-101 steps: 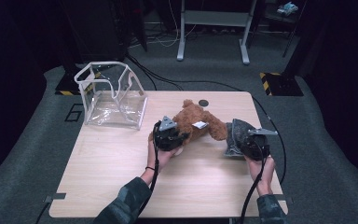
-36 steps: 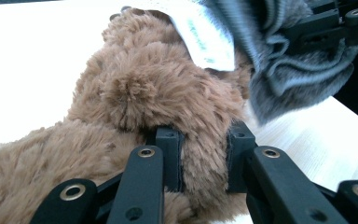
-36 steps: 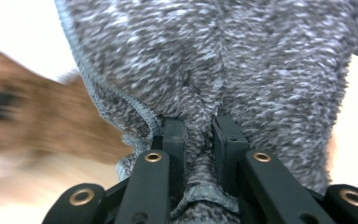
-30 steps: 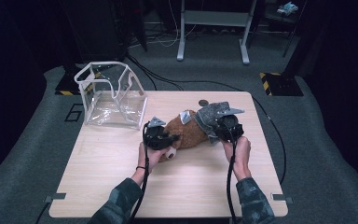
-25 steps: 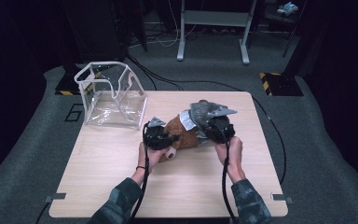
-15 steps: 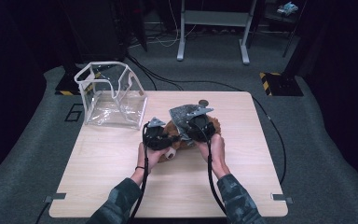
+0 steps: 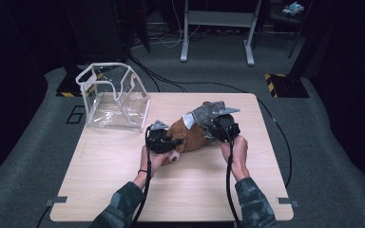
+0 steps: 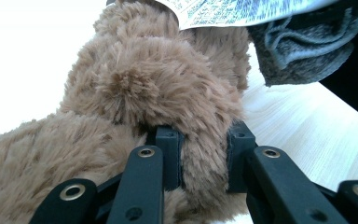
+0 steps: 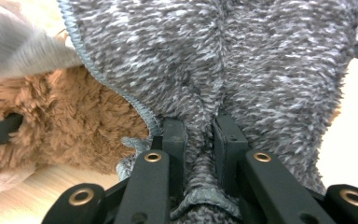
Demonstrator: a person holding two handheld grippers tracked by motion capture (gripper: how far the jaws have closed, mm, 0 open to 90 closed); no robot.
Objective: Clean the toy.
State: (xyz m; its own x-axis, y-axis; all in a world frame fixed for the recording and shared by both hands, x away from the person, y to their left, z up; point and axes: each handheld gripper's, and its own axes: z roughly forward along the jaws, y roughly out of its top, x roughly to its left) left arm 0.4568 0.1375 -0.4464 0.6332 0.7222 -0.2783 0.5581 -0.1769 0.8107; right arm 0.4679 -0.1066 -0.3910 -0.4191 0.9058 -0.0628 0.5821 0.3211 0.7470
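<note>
The brown plush bear (image 7: 190, 137) lies mid-surface (image 7: 123, 161), pinched by the left hand-held gripper (image 8: 200, 161). The right hand-held gripper (image 9: 199, 144) clamps a fold of the grey fuzzy garment (image 7: 208, 114) over the bear. The clear plastic box (image 7: 116, 97) stands apart at the surface's far-left corner; I cannot tell its contents.
</note>
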